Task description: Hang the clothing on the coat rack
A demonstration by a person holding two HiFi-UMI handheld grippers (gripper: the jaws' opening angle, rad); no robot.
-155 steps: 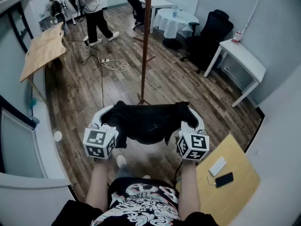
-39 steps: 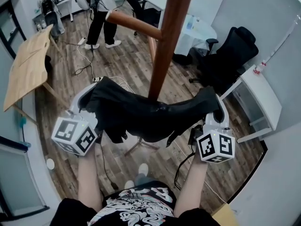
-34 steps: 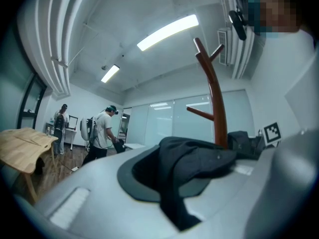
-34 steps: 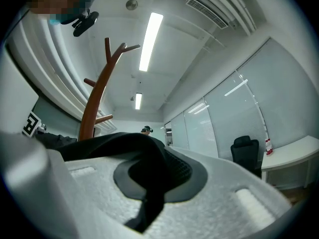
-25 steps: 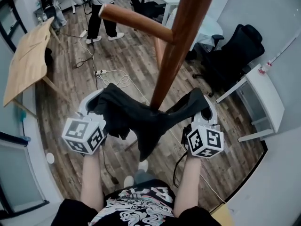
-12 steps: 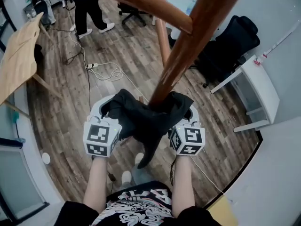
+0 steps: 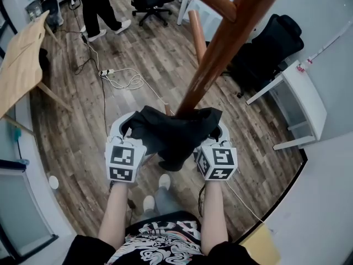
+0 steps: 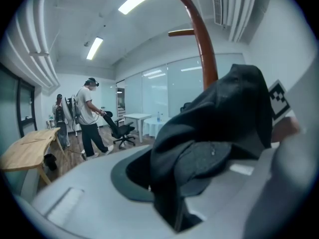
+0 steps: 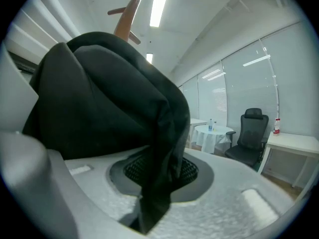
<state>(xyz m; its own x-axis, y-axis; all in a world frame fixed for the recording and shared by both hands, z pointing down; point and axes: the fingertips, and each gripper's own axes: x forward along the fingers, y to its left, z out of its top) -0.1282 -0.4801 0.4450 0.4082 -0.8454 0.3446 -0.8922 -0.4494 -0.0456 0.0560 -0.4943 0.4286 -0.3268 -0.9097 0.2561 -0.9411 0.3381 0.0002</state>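
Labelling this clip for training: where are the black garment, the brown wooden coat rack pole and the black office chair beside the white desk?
black garment (image 7: 177, 132), head view, middle of the bunched cloth.
brown wooden coat rack pole (image 7: 222, 47), head view, mid-shaft.
black office chair (image 7: 268, 42), head view, its backrest.

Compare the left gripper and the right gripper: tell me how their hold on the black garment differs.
The left gripper's jaws stand nearly together, pinching the black garment; the right gripper's jaws are opening, with the garment draped loosely between them. The left gripper sits left of the coat rack pole, the right gripper right of it. Both have the same garment between their jaws.
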